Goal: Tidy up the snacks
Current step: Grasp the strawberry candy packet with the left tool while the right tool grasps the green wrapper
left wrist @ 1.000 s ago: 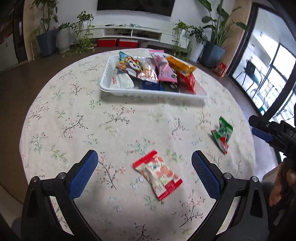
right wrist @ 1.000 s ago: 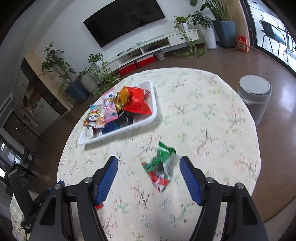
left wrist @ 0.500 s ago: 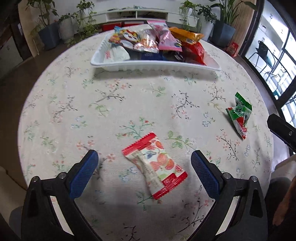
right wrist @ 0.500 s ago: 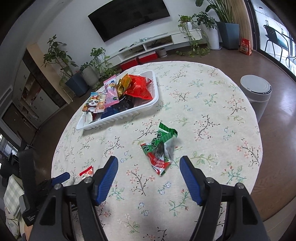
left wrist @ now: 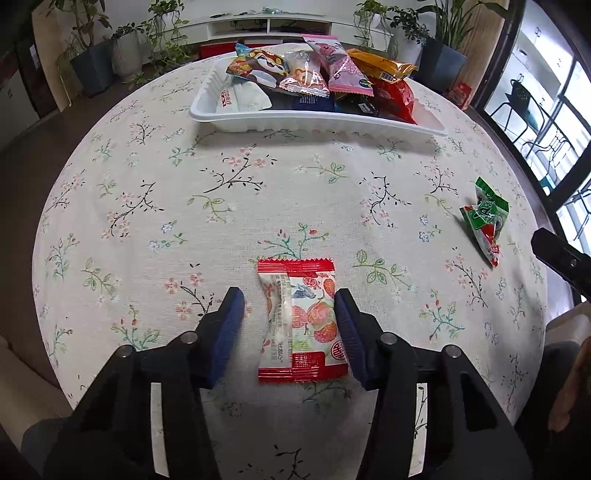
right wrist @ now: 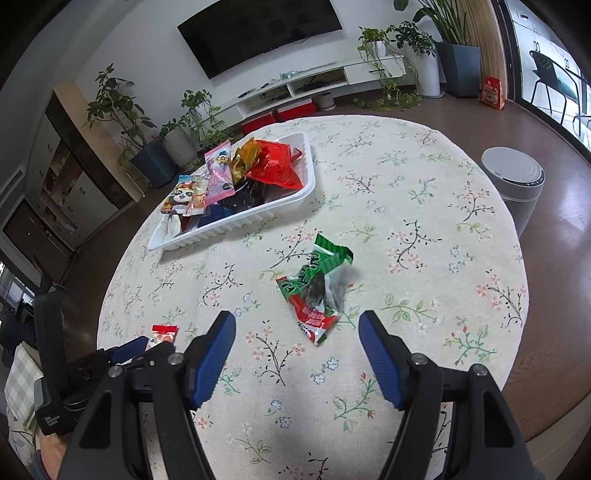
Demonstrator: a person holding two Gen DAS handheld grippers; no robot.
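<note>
Strawberry snack packet (left wrist: 301, 319) flat on floral tablecloth (left wrist: 258, 192), well short of white tray (left wrist: 317, 123). Lies between jaws of left gripper (left wrist: 290, 326), just closing; right pad at packet edge, left pad apart, no squeeze yet. Likely light, crinkly, slippery, contents crushable; best pinched across padded middle. Right gripper (right wrist: 297, 354) open, short of green packet (right wrist: 316, 291).

Home living rm, round table w/ floral cloth (right wrist: 406, 192), behind it wall-mounted black flat TV (right wrist: 258, 29), low white media shelf (right wrist: 314, 81), potted plants (right wrist: 177, 136)
</note>
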